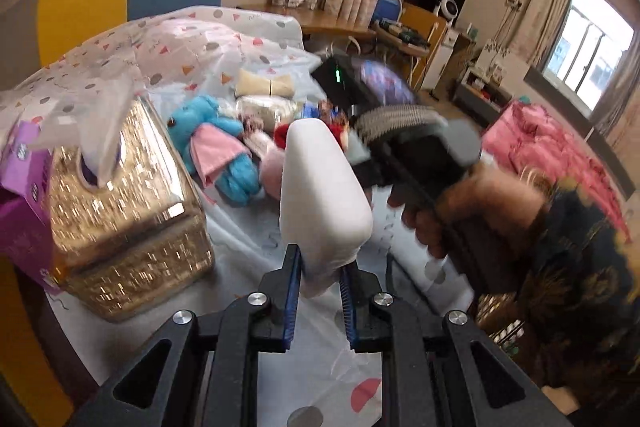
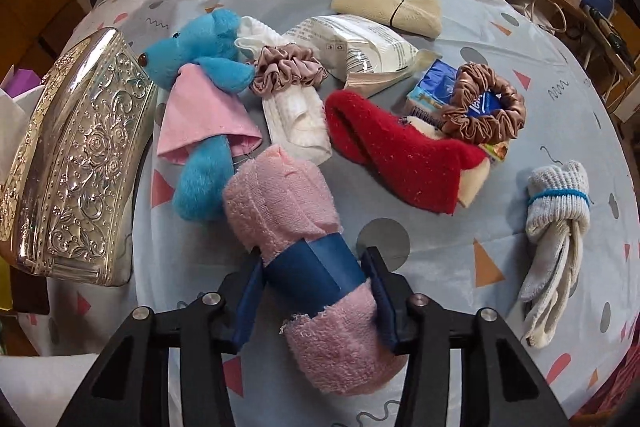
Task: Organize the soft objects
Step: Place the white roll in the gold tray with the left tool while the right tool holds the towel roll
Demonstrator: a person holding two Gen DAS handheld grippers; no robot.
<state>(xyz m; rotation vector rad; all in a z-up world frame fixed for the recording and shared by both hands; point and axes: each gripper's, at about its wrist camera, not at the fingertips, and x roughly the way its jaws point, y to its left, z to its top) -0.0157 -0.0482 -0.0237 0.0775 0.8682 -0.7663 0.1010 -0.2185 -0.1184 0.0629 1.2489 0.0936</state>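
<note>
Lifted clear of the patterned tabletop (image 2: 440,259), apparently for sorting, a rolled pink terry towel with a blue ribbon band (image 2: 296,227) sits clamped at its band in the right gripper (image 2: 316,291), beside the heap of soft things. The left gripper (image 1: 318,283) pinches one end of a white foam block (image 1: 320,187), upright beside the embossed silver tissue box (image 1: 132,211).

bright window daylight, fisheye-bent edges, motion blur in left view.

2 scrunchies (image 2: 289,71), 1 blue plush (image 2: 208,67), 1 red sock (image 2: 404,151), 1 pink towel roll (image 2: 280,195), 1 glove pair (image 2: 556,227)
</note>
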